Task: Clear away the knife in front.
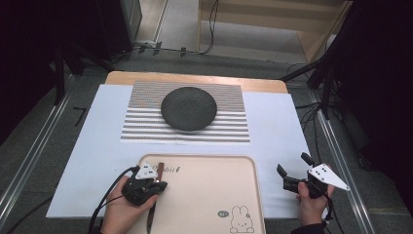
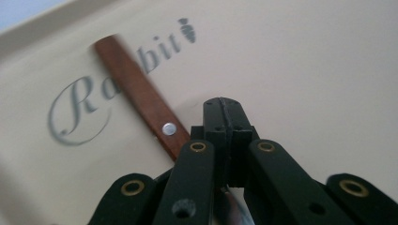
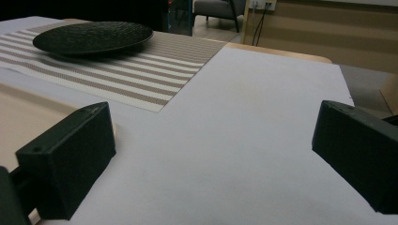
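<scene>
We have the left gripper (image 1: 157,185) down over the left part of the beige plastic tray with the rabbit print (image 1: 234,168), jaws clenched tight on each other. In the left gripper view the two pads meet with no gap. The wooden-handled knife (image 1: 155,195) lies flat in the tray right at those fingertips: its brown riveted handle (image 2: 141,96) runs up and away to the left of the closed tips, across the "Rabbit" lettering (image 2: 112,84), and the blade end passes under the jaw linkage toward us. We cannot tell from either view whether the pads pinch the knife or just sit on top of it.

Our right gripper (image 1: 293,169) sits on the white table cover (image 1: 277,126), just off the tray's right edge, jaws spread wide with only bare cover between the pads. Ahead of its fingers and to their left sits the round dark textured plate (image 3: 94,36) on the brown-and-white striped placemat (image 3: 155,79), well apart from both grippers.
</scene>
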